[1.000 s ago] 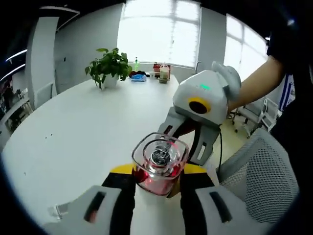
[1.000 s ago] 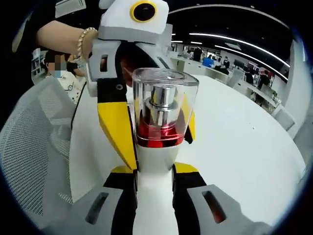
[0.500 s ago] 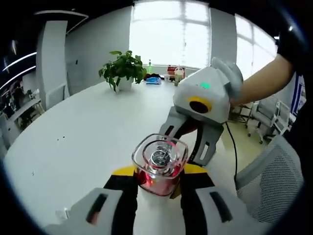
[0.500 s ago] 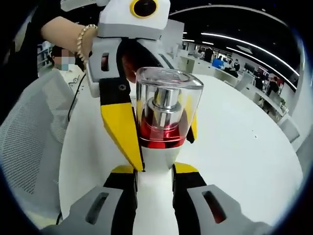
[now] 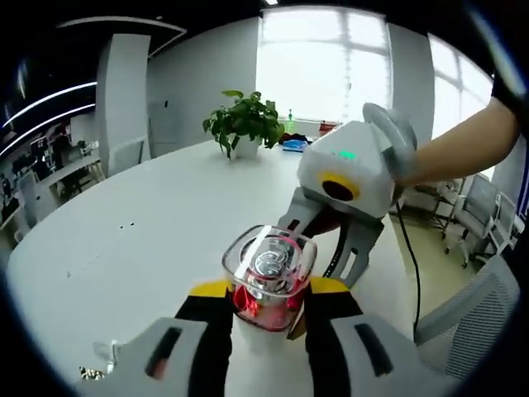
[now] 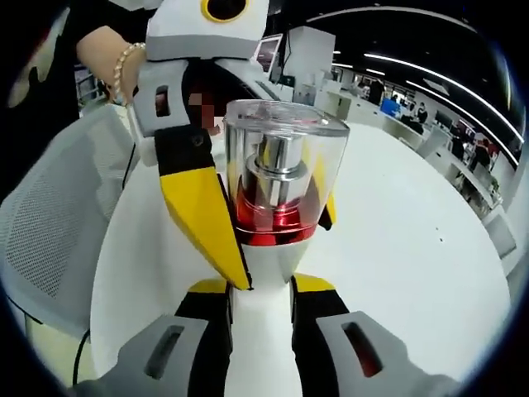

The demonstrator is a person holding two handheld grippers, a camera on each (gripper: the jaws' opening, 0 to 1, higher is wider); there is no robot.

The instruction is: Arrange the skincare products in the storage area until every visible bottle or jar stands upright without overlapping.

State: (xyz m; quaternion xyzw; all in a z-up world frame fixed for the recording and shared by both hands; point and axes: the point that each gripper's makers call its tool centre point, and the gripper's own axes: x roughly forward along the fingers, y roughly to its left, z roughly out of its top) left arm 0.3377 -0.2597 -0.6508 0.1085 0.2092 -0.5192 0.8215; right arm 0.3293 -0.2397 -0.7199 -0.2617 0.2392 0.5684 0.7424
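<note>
Bottle [image 5: 266, 277] held between both grippers, above the white tabletop [image 5: 157, 223]: it has a white body, a red metallic collar and a clear square cap over a silver pump. In the left gripper view the left gripper [image 5: 266, 318] has its yellow-tipped jaws closed against the bottle's white body, with the cap pointing toward the camera, and the right gripper [image 5: 318, 248] comes in from the right with a person's hand [image 5: 397, 136] on its white housing, its jaws reaching to the bottle's far side. In the right gripper view the bottle [image 6: 273, 207] stands up out of the right gripper [image 6: 263, 306], whose jaws are shut on the white body just below the red collar, while the left gripper [image 6: 248, 248] comes down from the top, its yellow jaw tips flanking the collar; a wrist with a bead bracelet [image 6: 124, 70] shows beside it. Well beyond, a potted plant [image 5: 245, 124] stands on the tabletop near the windows. A mesh chair [image 6: 58, 223] sits beside the tabletop.
</note>
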